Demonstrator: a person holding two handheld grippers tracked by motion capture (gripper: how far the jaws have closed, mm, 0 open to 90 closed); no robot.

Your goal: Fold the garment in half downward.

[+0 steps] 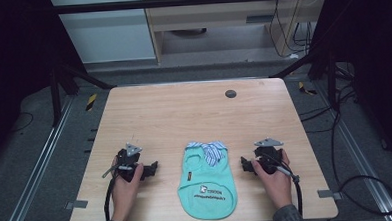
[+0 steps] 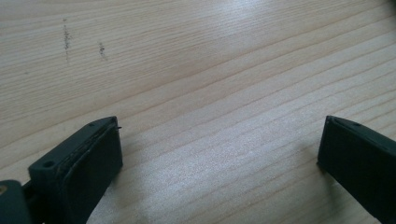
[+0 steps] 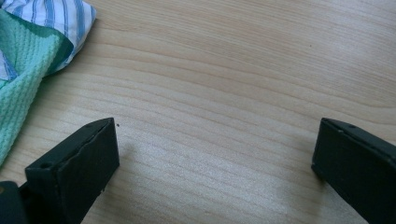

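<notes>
Green and small, the pet shirt [image 1: 207,182] lies flat on the wooden table [image 1: 184,111], near the front edge, with a striped collar [image 1: 209,151] at its top. The left gripper [image 1: 149,168] rests on one side of it and the right gripper [image 1: 246,164] on the other. Both have jaws wide apart and hold nothing.

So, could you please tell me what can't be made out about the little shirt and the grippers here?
- Shirt: chest print too small to read in the high view.
- Shirt: cut off by the right gripper view's left edge.
- Left gripper and right gripper: hands hide most of each body in the high view.
</notes>
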